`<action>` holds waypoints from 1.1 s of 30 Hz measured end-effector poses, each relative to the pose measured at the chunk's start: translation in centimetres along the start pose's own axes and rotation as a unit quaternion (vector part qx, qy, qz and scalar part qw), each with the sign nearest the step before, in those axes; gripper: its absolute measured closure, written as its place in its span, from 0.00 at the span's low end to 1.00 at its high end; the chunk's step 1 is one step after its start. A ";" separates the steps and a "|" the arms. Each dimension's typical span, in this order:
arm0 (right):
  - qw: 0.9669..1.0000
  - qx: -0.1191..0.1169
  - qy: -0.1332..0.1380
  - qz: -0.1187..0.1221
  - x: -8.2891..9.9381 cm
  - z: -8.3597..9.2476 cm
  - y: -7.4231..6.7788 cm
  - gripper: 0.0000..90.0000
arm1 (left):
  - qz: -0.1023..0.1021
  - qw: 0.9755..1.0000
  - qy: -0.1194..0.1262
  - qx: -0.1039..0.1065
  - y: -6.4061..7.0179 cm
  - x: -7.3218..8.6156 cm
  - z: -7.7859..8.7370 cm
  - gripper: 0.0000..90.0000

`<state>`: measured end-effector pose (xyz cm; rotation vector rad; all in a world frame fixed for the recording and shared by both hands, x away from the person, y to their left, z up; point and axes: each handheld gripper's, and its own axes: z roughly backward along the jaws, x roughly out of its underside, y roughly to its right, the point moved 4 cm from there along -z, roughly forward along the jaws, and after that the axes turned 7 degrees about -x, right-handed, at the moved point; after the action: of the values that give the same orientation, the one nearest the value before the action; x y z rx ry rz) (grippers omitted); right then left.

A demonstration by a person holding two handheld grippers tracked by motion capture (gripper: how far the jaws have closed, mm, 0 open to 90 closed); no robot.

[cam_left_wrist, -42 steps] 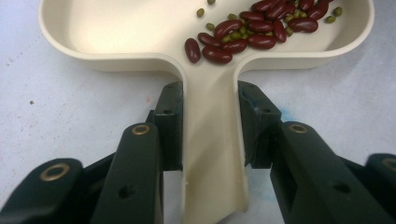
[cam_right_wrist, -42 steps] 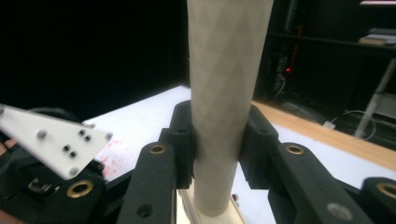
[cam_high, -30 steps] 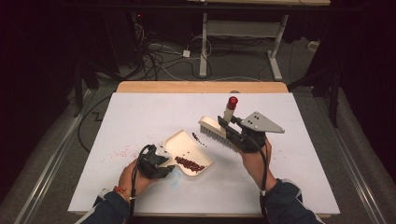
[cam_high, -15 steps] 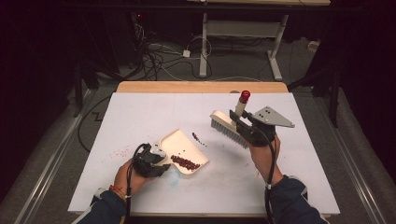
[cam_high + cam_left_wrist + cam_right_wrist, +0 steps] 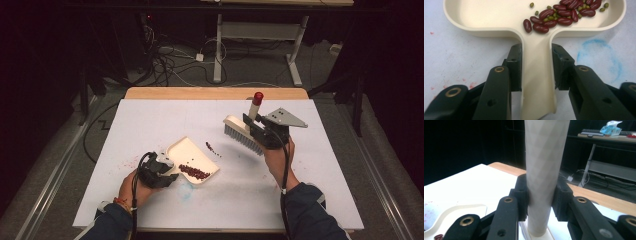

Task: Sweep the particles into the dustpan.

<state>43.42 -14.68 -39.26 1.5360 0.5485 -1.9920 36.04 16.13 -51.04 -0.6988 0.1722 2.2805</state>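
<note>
Left gripper view: the left gripper [image 5: 536, 67] is clamped on the flat handle of a cream dustpan [image 5: 536, 37], one black jaw pressed against each edge of the handle. In the pan, close to where the handle joins it, lies a cluster of red kidney beans [image 5: 559, 17] mixed with small green mung beans [image 5: 550, 18].

Right gripper view: the right gripper [image 5: 541, 197] is clamped on the cream, faceted handle of a brush [image 5: 544, 170], which stands upright between the jaws.

High view: the left gripper [image 5: 156, 171] holds the dustpan [image 5: 192, 152] on the white table top [image 5: 165, 120], at its near left. The right gripper [image 5: 267, 134] holds the brush [image 5: 242, 134] off the surface, to the right of the pan and apart from it, its bristles pointing down towards the near side and its red-capped handle end up. A short line of loose beans [image 5: 212, 148] lies on the table just beyond the pan's far rim, between pan and brush. Faint red marks show on the table left of the pan, and a blue smudge [image 5: 187, 192] just in front of it.
</note>
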 end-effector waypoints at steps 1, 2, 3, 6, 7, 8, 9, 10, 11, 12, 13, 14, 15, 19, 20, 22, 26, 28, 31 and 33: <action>1.000 0.000 -0.002 0.000 0.0 -0.3 0.1 0.78 | 0.000 1.000 0.000 0.000 0.0 0.0 0.0 0.70; 1.000 0.003 -0.004 -0.001 0.1 -0.5 0.2 0.78 | 0.001 1.000 -0.001 0.000 0.0 0.0 0.0 0.70; 1.000 0.003 -0.005 0.000 0.2 -0.7 0.3 0.78 | 0.000 1.000 -0.001 0.000 0.0 0.0 0.0 0.70; 1.000 0.006 -0.009 0.003 0.3 -1.5 0.4 0.78 | 0.000 1.000 -0.001 -0.001 0.0 0.0 -0.1 0.70; 1.000 0.007 -0.008 0.004 0.2 -1.7 0.5 0.78 | 0.000 1.000 -0.001 0.000 0.0 0.0 -0.1 0.70; 1.000 0.009 -0.009 0.002 0.3 -2.0 0.5 0.78 | 0.000 1.000 -0.001 0.000 -0.1 0.0 -0.1 0.70; 1.000 0.011 -0.010 0.000 0.3 -2.3 0.6 0.78 | 0.001 1.000 -0.001 0.000 -0.1 0.0 -0.1 0.70; 1.000 0.011 -0.009 -0.001 0.2 -2.6 0.7 0.78 | 0.001 1.000 -0.001 0.000 -0.1 0.0 -0.1 0.70; 1.000 0.009 -0.007 0.000 0.2 -2.9 0.7 0.78 | 0.002 1.000 -0.001 0.000 -0.1 0.0 -0.1 0.70; 1.000 0.010 -0.006 0.001 0.2 -3.2 0.7 0.78 | 0.002 1.000 -0.001 0.001 -0.1 0.0 -0.1 0.70; 1.000 0.009 -0.006 0.003 0.2 -3.6 0.5 0.78 | 0.002 1.000 0.000 0.001 -0.1 0.0 -0.1 0.70; 1.000 0.008 -0.005 0.006 0.2 -3.9 0.4 0.78 | 0.002 1.000 0.000 0.001 -0.1 0.0 -0.1 0.70; 1.000 0.008 -0.006 0.012 0.1 -4.2 0.2 0.78 | 0.002 1.000 0.000 0.001 -0.1 0.0 -0.1 0.70; 1.000 0.009 -0.018 0.012 0.4 -5.6 -0.7 0.78 | 0.003 1.000 -0.001 0.001 -0.1 0.0 -0.1 0.70; 1.000 0.009 -0.022 0.011 0.6 -6.0 -1.0 0.78 | 0.004 1.000 -0.002 -0.001 0.0 0.0 -0.1 0.70; 0.999 0.005 -0.035 0.013 0.9 -6.5 -1.8 0.78 | 0.004 1.000 -0.004 -0.004 0.0 -0.1 -0.1 0.70; 0.998 -0.002 -0.055 0.034 1.3 -6.9 -4.0 0.78 | 0.006 1.000 -0.006 -0.007 0.2 -0.2 -0.1 0.70; 0.997 -0.017 -0.060 0.041 1.4 -6.9 -5.1 0.78 | 0.007 1.000 -0.006 -0.007 0.2 -0.2 -0.1 0.70; 0.996 -0.036 -0.070 0.052 1.7 -6.6 -6.6 0.77 | 0.007 1.000 -0.005 -0.009 0.3 -0.3 0.0 0.70; 0.995 -0.044 -0.072 0.054 1.8 -6.4 -7.3 0.77 | 0.007 1.000 -0.003 -0.009 0.3 -0.4 0.0 0.70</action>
<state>43.06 -5.43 -42.84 1.3294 0.4779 -1.9515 36.07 15.64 -50.85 -0.7013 0.1547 2.3008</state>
